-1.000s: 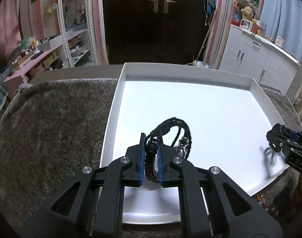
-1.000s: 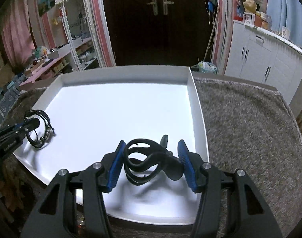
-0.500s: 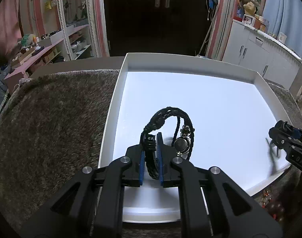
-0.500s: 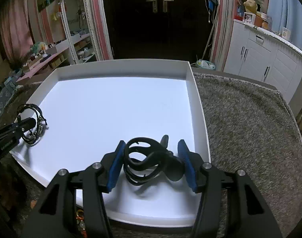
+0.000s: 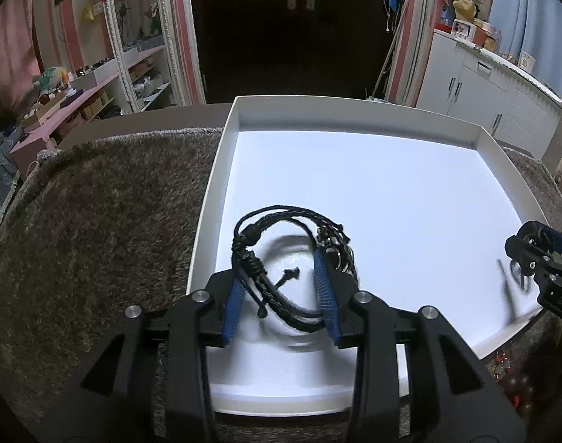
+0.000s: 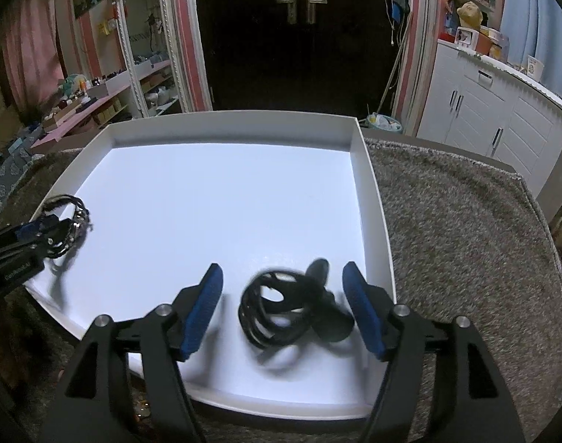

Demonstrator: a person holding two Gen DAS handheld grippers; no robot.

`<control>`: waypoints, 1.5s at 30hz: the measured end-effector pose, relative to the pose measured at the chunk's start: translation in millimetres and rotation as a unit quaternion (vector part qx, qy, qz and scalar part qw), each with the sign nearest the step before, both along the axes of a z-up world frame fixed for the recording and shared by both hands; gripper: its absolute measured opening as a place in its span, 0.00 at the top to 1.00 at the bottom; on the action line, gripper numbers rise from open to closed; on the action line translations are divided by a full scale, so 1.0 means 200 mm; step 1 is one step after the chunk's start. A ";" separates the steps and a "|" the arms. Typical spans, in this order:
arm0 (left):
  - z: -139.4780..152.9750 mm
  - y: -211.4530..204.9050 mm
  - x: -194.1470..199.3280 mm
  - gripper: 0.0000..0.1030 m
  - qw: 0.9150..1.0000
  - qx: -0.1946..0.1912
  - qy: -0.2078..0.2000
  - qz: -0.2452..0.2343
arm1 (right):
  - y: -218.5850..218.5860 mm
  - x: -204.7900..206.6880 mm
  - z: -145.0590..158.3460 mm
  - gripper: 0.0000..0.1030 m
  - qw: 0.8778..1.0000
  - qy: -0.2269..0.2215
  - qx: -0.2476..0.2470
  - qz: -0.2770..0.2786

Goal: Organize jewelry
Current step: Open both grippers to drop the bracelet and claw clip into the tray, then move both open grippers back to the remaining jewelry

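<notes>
Cord bracelet is seen limp and light near the tray left edge, between the opening left claw. Black coil is released by the opening right claw near the right edge. Bundled strands should be gripped.

Two claw-mounted views (shared tray)

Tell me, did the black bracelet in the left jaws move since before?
Yes. The black bracelet tipped from upright to flat on the white tray, as the left gripper jaws are opening.
</notes>
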State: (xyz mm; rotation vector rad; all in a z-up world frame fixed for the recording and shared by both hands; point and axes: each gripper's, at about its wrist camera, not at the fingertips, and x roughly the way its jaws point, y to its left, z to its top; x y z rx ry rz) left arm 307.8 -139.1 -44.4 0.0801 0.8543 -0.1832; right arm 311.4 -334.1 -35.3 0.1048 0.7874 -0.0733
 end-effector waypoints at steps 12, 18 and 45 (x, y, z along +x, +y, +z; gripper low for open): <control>0.00 0.07 0.03 0.70 1.000 -0.002 0.008 0.006 | 0.00 0.00 0.03 0.34 1.000 -0.007 0.016 0.001; 0.22 0.08 -0.10 0.29 0.999 -0.010 -0.038 -0.007 | 0.02 -0.15 0.31 0.34 0.998 -0.067 0.014 0.012; 0.10 0.77 -0.85 0.17 0.997 -0.021 -0.071 0.028 | 0.43 -0.77 0.02 0.57 0.997 -0.043 0.052 0.026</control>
